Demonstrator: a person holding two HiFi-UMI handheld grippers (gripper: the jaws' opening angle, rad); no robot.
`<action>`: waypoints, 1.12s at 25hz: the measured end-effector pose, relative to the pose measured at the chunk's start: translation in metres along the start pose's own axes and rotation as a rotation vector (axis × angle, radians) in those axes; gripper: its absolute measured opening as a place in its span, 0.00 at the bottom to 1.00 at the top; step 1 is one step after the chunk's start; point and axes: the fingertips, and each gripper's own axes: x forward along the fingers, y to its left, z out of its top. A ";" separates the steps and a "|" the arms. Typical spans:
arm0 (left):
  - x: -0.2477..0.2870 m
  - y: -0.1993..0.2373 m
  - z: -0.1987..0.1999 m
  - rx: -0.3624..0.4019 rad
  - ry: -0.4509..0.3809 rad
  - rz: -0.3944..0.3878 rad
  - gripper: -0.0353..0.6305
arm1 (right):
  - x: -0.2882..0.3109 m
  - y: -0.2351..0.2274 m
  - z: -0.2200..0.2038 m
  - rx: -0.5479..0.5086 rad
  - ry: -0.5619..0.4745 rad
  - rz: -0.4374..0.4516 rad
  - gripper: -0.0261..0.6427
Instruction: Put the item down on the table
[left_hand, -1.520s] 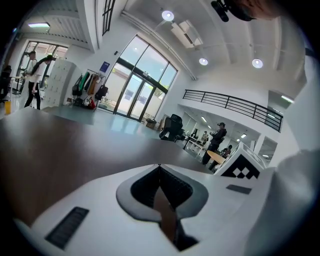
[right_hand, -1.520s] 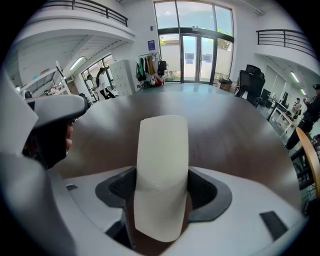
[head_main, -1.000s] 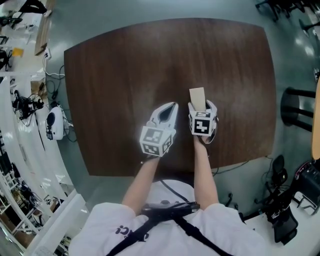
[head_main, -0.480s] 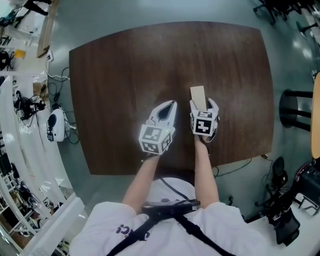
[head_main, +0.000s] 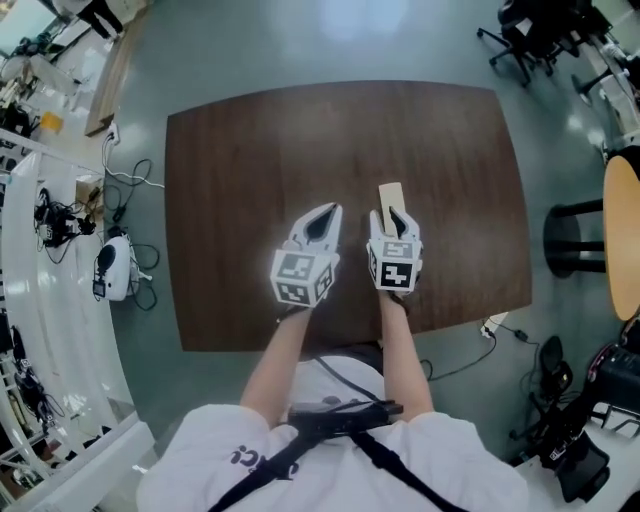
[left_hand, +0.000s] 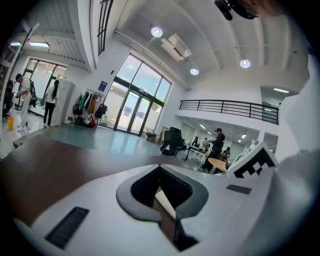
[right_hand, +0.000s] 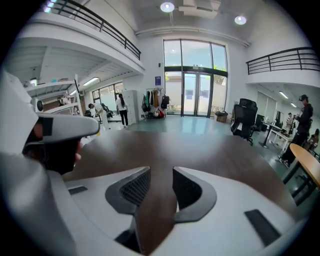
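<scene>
I see the dark wooden table (head_main: 230, 180) from the head view, and both grippers hang over its near half, close to the edge nearest the person.

The item (head_main: 390, 192), a small tan rectangular piece, lies on the table a little right of the table's centre line. It is nearer the near edge than the far one.

The right gripper (head_main: 392, 220) sits above that same part of the table. In the head view its tips overlap the item's near end, so from there I cannot tell how high above the wood it is. Its own view settles the grip. The two dark pads stand about halfway apart and have just been closing. Only bare table wood shows through the gap, with nothing pinched.

The left gripper (head_main: 322, 218) hovers over the table just left of its centre line, also toward the near edge. In the left gripper view its jaw tips meet at the front and it holds nothing.

The person's bare forearms (head_main: 398, 345) cross the table's near edge. Off the table's left side, a white device (head_main: 112, 262) with cables lies on the floor.
</scene>
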 end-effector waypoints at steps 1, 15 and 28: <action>-0.008 -0.002 0.005 0.011 -0.012 -0.001 0.07 | -0.011 0.009 0.010 -0.008 -0.039 0.011 0.25; -0.105 -0.041 0.062 0.152 -0.170 0.003 0.07 | -0.145 0.082 0.088 -0.025 -0.440 0.132 0.05; -0.155 -0.056 0.076 0.190 -0.232 -0.016 0.07 | -0.196 0.116 0.091 -0.064 -0.512 0.111 0.05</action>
